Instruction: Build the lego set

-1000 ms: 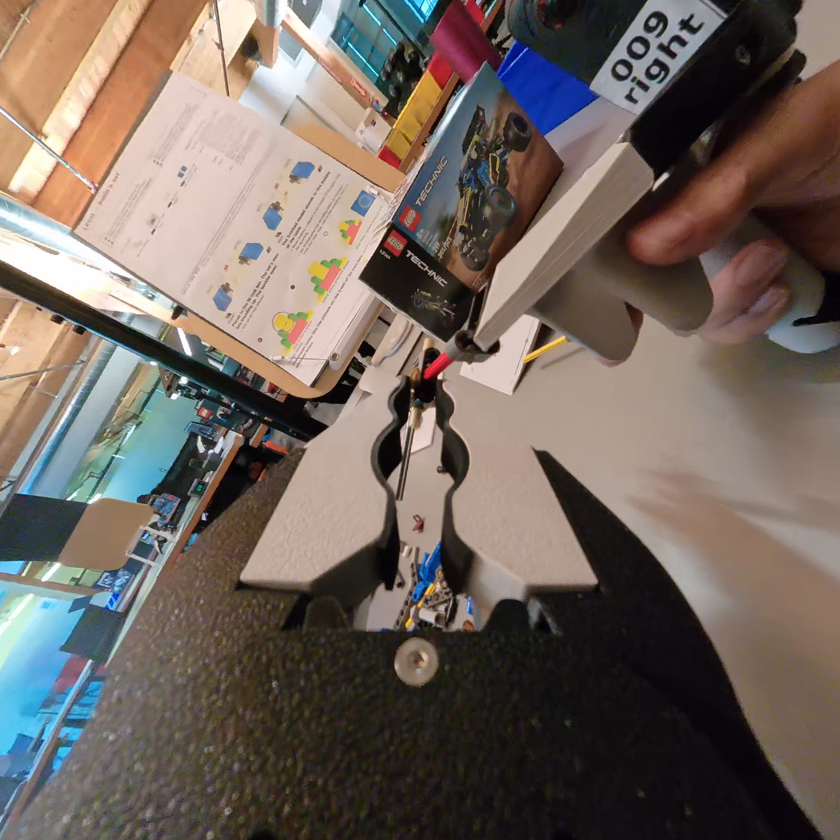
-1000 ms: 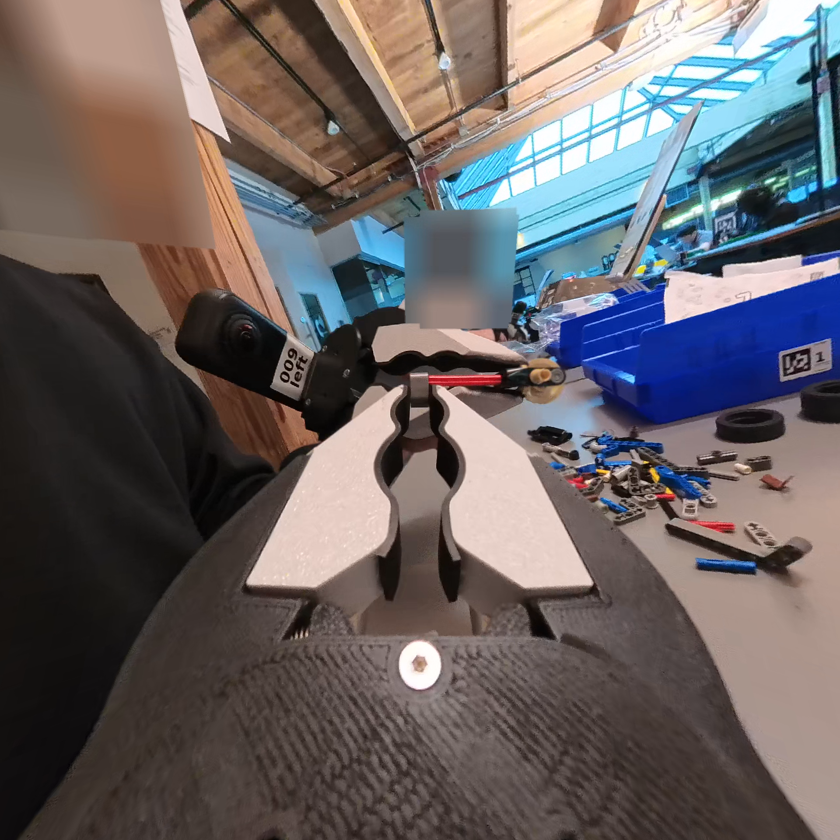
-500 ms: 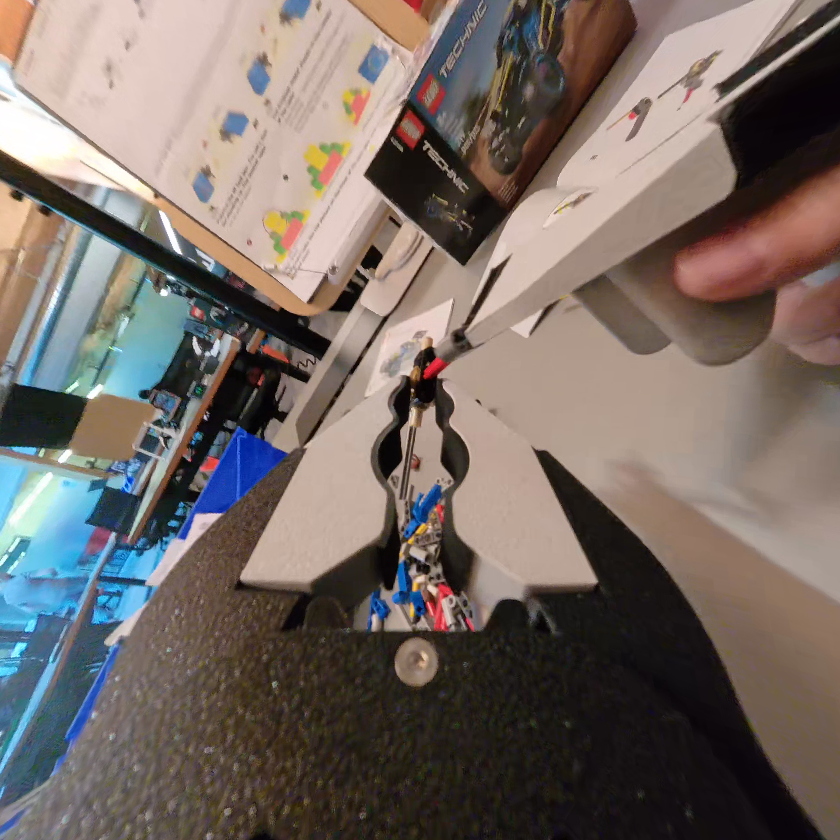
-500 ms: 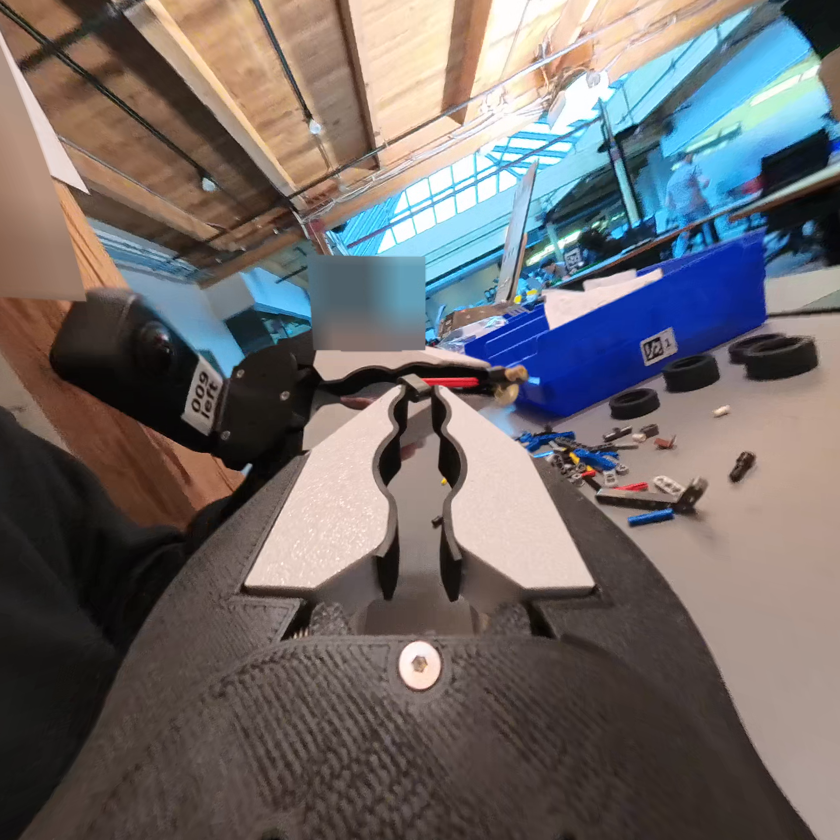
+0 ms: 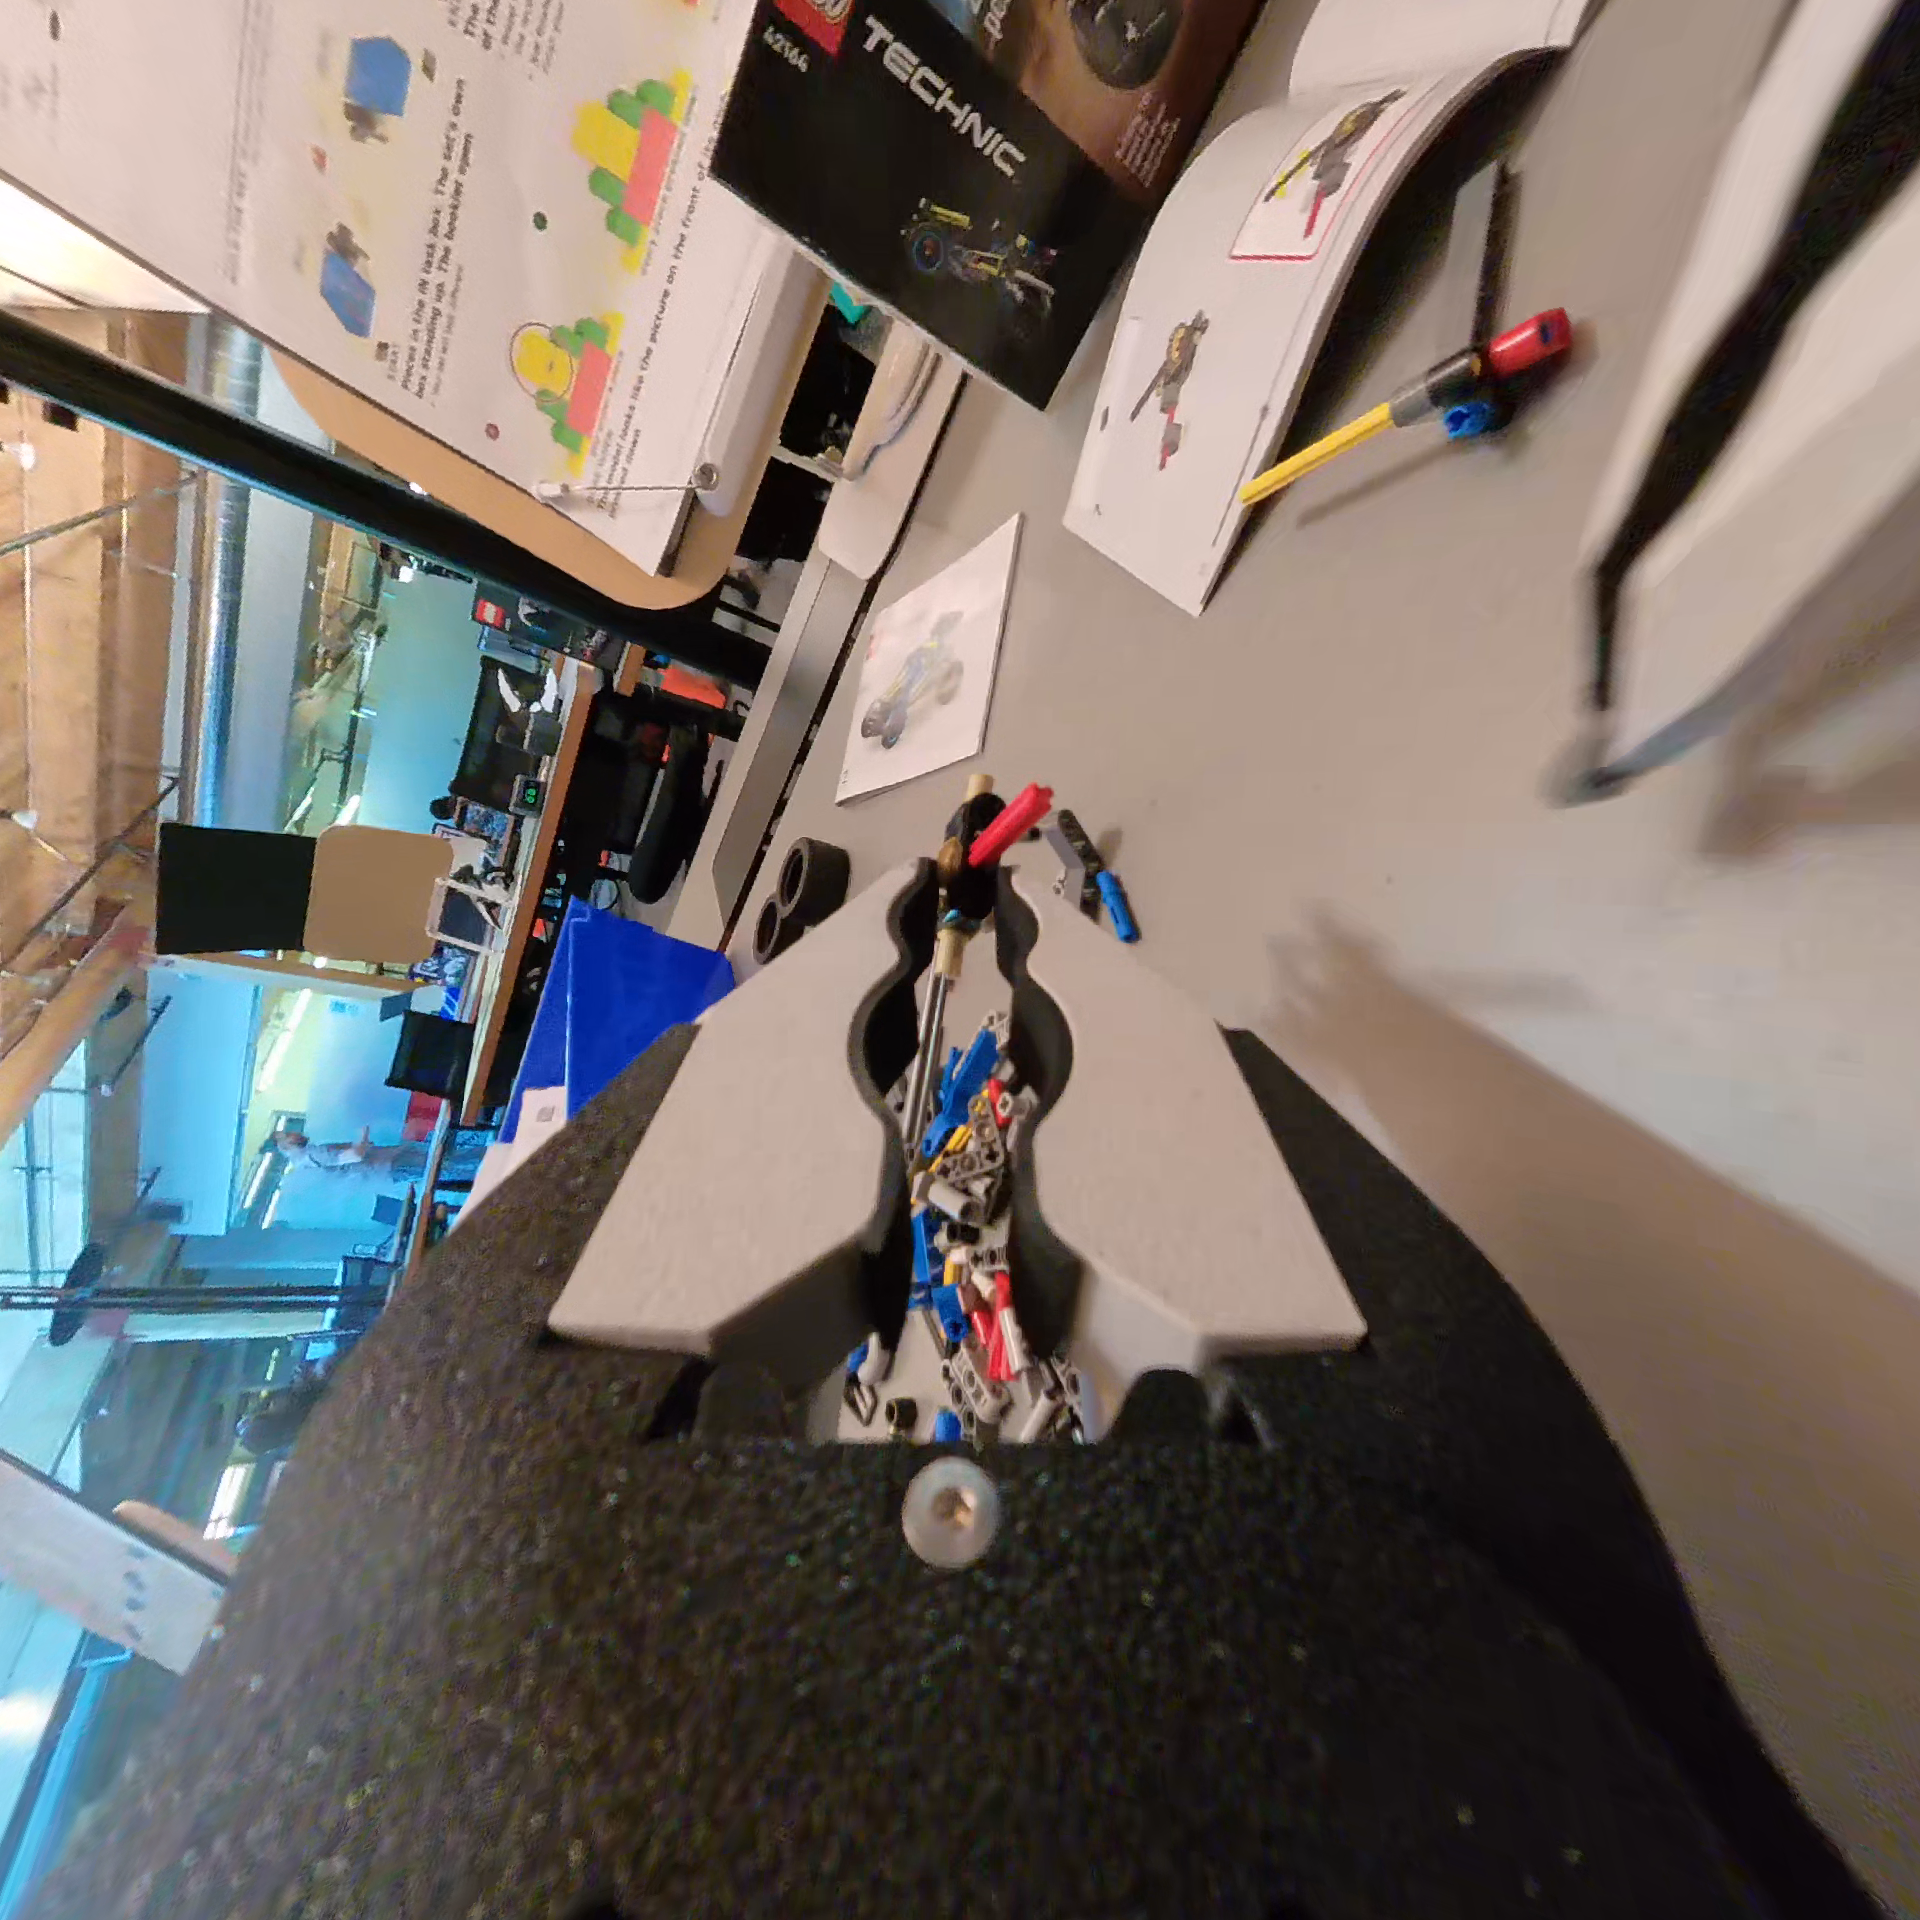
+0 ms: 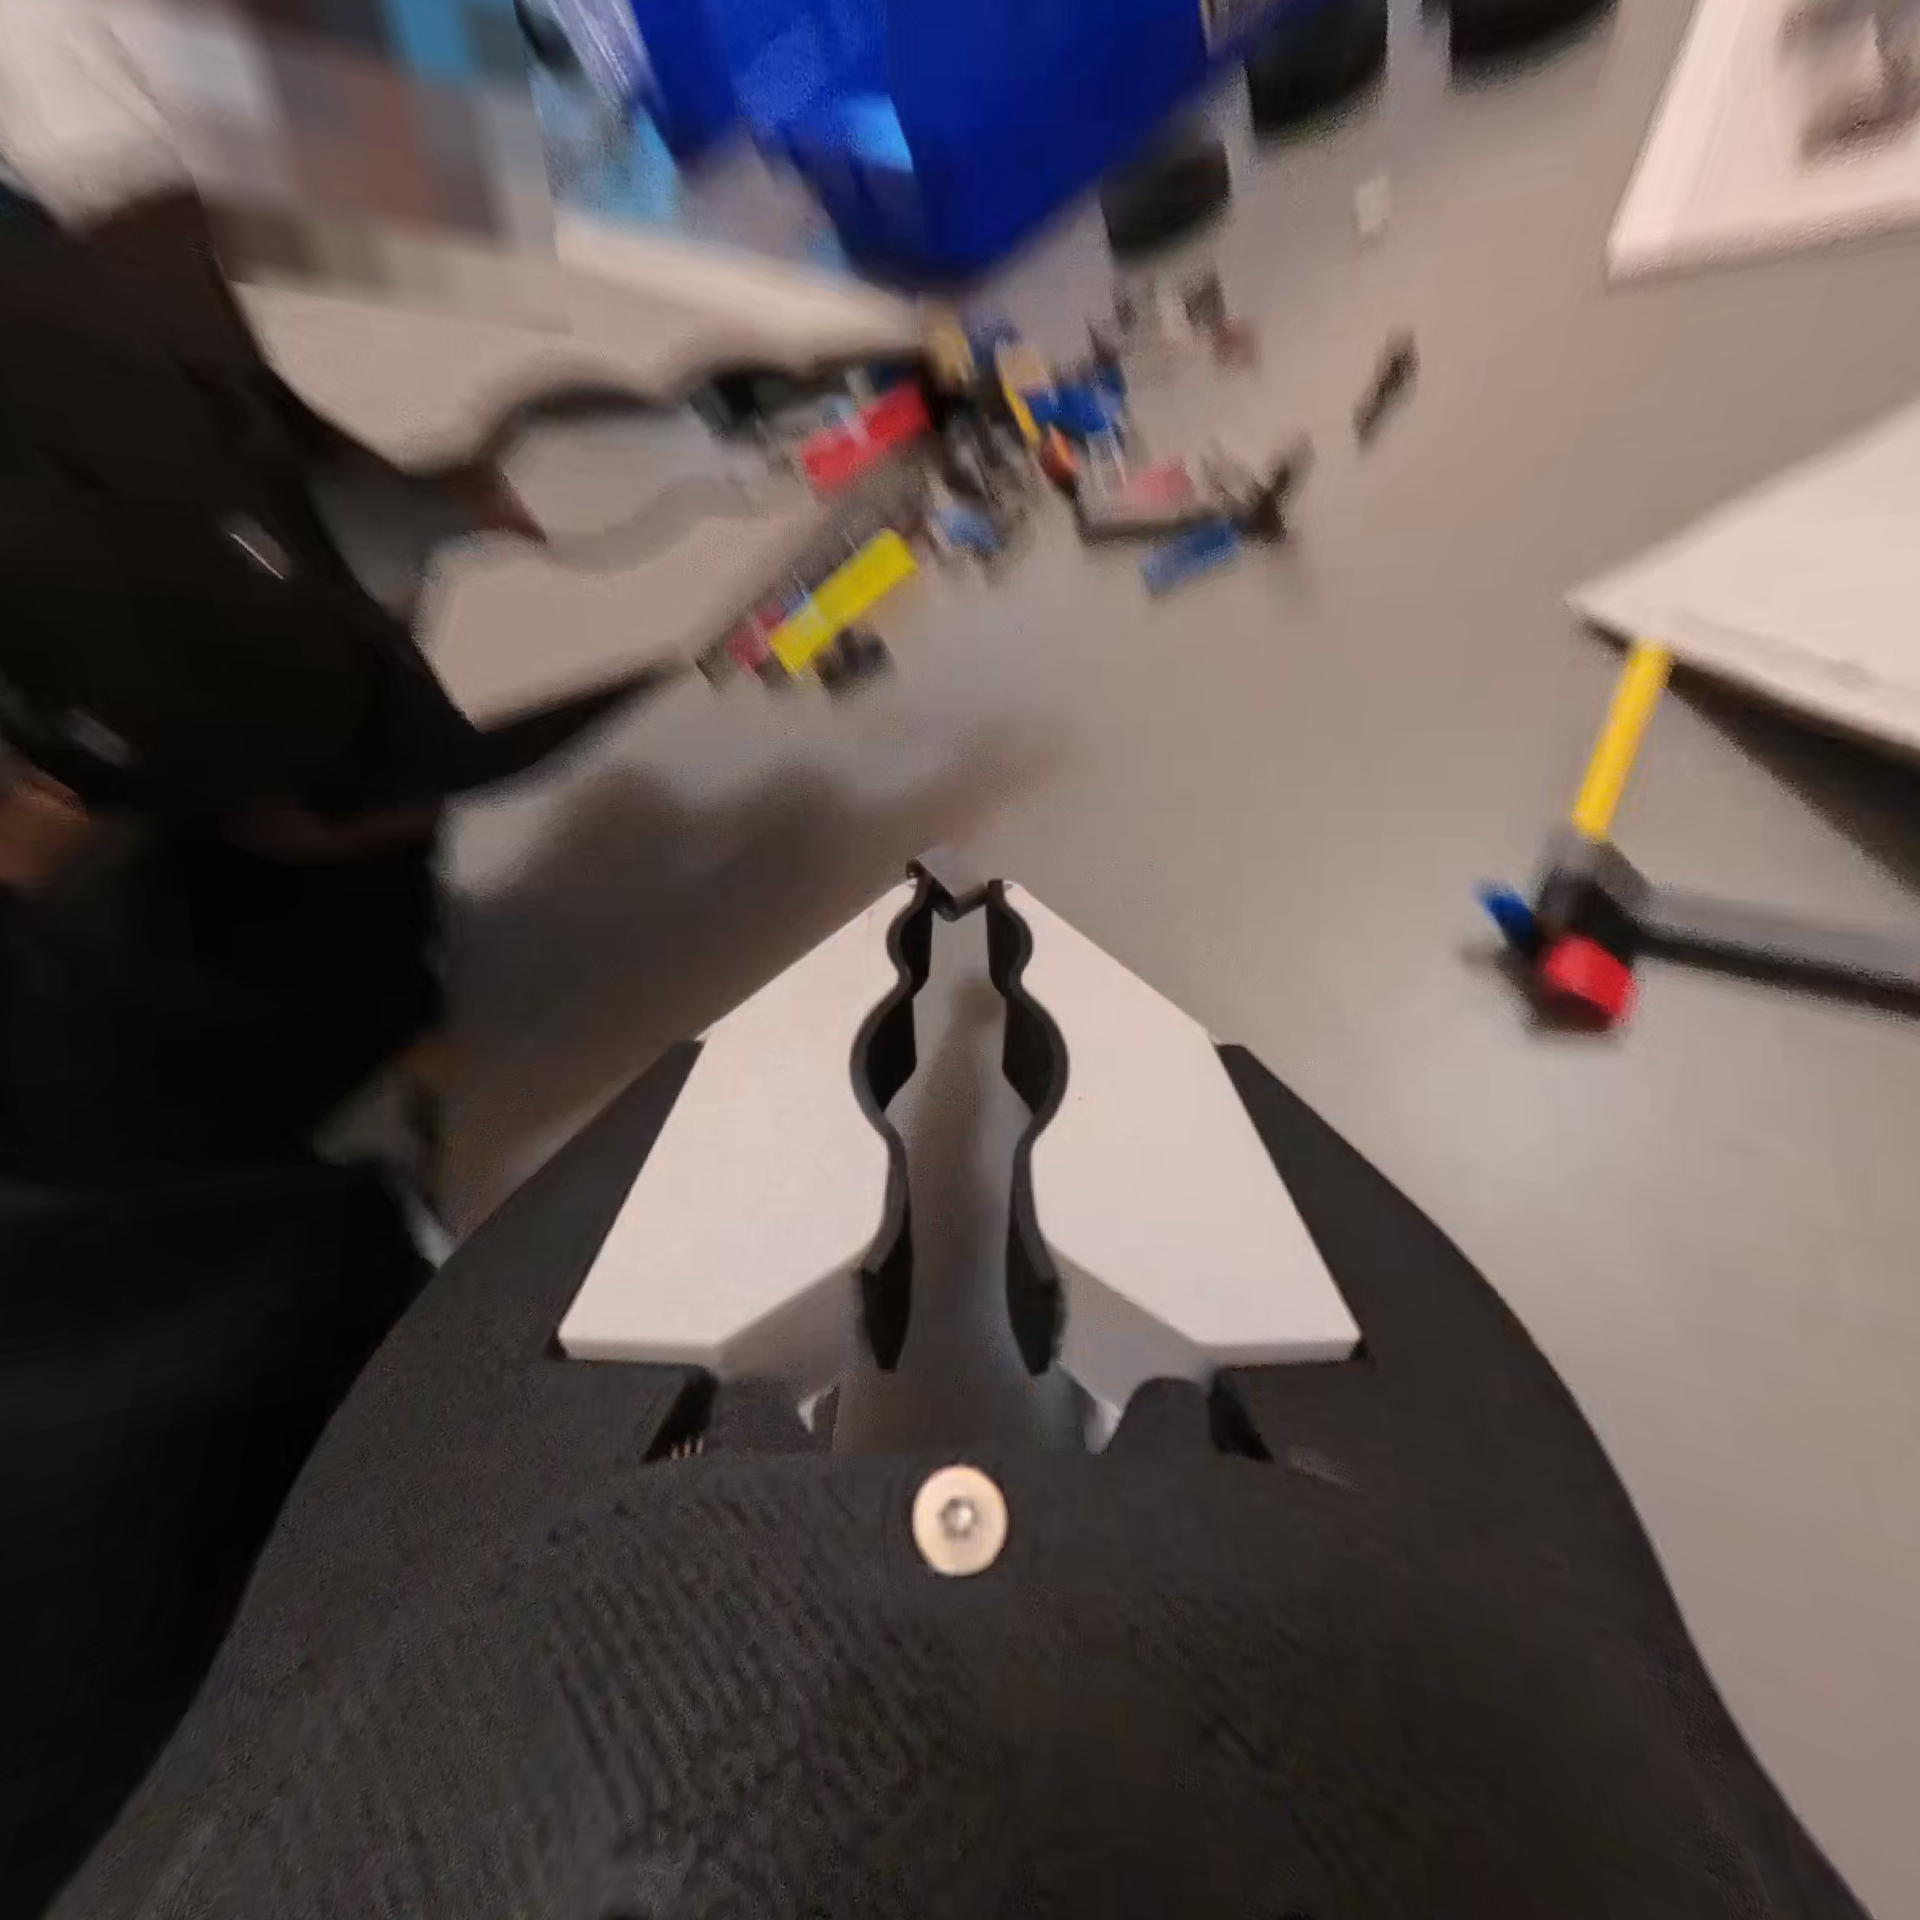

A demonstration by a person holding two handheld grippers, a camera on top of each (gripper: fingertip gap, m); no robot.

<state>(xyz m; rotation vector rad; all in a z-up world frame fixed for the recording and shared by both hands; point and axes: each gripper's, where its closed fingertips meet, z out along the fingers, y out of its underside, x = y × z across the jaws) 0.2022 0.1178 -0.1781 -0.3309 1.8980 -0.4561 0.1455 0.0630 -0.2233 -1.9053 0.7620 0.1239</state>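
My left claw (image 5: 961, 883) is clenched on a small lego sub-assembly (image 5: 971, 857): a thin grey axle with a dark connector and a red pin sticking out to the right at the tips. It hangs above the grey counter (image 5: 1455, 935), over a heap of loose lego pieces (image 5: 971, 1195) seen through the gap between the fingers.

My right claw (image 6: 951, 896) has its jaws nearly together with a narrow gap; a tiny dark bit sits at the tips, but I cannot tell whether it grips anything.

To do this step well, I judge I should keep the left grip steady and the axle from rotating, then bring the next piece in line with the red pin before pressing.

The left wrist view is sharp and shows the open instruction booklet (image 5: 1236, 343), the set's box (image 5: 966, 156), two black tyres (image 5: 795, 899) and a yellow-shafted piece with a red end (image 5: 1392, 416). The right wrist view is heavily motion-blurred; it alone shows a blue bin (image 6: 935, 125) at the far side, and that yellow-shafted piece from the other side.
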